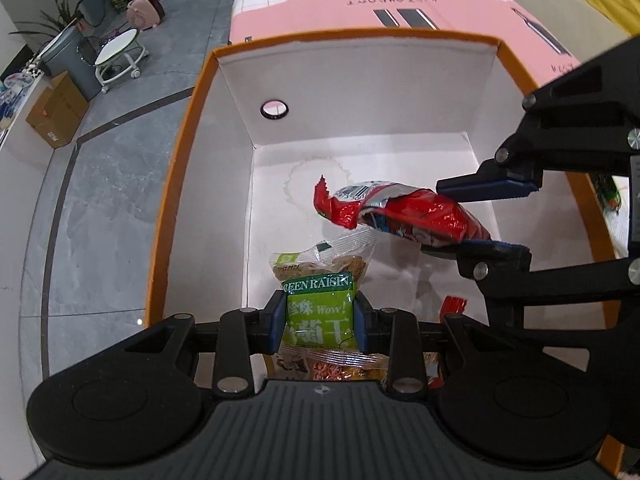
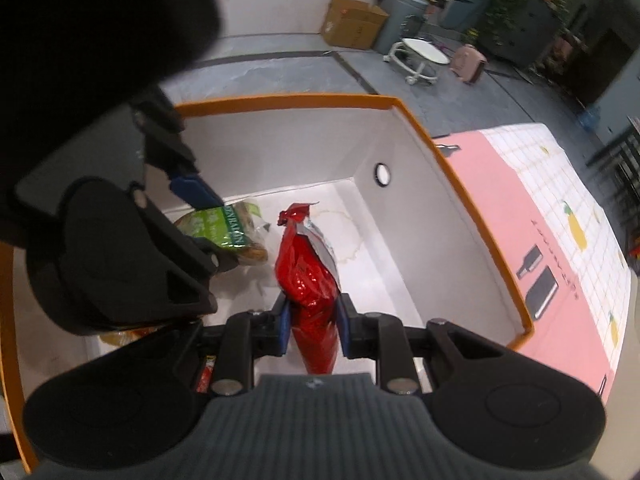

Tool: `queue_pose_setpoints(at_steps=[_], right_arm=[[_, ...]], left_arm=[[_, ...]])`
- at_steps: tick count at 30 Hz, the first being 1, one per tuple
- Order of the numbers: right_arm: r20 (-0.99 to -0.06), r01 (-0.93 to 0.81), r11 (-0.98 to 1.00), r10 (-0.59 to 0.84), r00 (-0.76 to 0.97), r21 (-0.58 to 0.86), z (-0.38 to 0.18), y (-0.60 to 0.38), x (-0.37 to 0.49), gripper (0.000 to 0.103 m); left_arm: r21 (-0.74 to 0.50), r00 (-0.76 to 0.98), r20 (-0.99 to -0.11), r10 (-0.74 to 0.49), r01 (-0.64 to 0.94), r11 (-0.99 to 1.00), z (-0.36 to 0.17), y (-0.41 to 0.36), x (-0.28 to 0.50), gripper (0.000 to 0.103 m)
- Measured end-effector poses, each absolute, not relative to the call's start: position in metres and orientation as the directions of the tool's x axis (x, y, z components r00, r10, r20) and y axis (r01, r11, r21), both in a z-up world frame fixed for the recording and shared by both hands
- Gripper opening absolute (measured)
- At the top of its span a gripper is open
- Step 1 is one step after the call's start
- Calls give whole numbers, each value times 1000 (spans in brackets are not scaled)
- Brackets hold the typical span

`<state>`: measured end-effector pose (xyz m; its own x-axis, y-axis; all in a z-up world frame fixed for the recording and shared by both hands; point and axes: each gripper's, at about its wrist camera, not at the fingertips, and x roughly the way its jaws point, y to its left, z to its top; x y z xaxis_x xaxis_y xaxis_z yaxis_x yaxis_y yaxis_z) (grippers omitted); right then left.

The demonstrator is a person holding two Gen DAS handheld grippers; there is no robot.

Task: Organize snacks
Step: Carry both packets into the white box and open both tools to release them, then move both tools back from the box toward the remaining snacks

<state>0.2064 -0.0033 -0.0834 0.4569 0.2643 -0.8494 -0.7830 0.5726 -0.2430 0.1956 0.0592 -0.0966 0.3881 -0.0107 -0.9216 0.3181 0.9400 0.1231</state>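
Box [image 1: 192, 128], orange rim, white inside: standing on a pink tablecloth [image 1: 400, 12], taking in snacks.

Left gripper [image 1: 320, 322]: clamping a green raisin packet [image 1: 318, 300], hanging low inside the box for release.

Right gripper [image 2: 313, 322]: pinching a red snack bag [image 2: 306, 264] above the box floor, alongside the raisins.

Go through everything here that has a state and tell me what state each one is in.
Left tongs: shut on the green raisin packet.
Green raisin packet: sealed, held over the box.
Right tongs: shut on the red snack bag.
Red snack bag: sealed, held inside the box.
Orange-rimmed box: open, lidless.
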Motion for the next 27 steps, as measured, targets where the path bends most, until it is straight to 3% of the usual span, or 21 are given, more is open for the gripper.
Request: queue_pose_setpoints(at_steps=[13, 15, 20, 24, 27], right_arm=[[-895, -818, 560, 289, 341, -130, -83, 1, 212, 29], [-892, -810, 572, 290, 346, -128, -82, -1, 214, 33], [-890, -801, 589, 299, 345, -112, -76, -7, 216, 50], [-882, -798, 587, 297, 367, -134, -70, -9, 212, 55], [-869, -788, 598, 303, 391, -146, -65, -13, 210, 55]], left_arm=[[154, 383, -924, 17, 331, 931, -95, 55, 191, 39], [169, 396, -918, 28, 326, 930, -92, 56, 190, 46], [152, 393, -919, 10, 332, 931, -85, 59, 188, 50], [203, 427, -903, 47, 328, 923, -78, 60, 183, 67], [207, 436, -899, 51, 318, 925, -70, 62, 177, 71]])
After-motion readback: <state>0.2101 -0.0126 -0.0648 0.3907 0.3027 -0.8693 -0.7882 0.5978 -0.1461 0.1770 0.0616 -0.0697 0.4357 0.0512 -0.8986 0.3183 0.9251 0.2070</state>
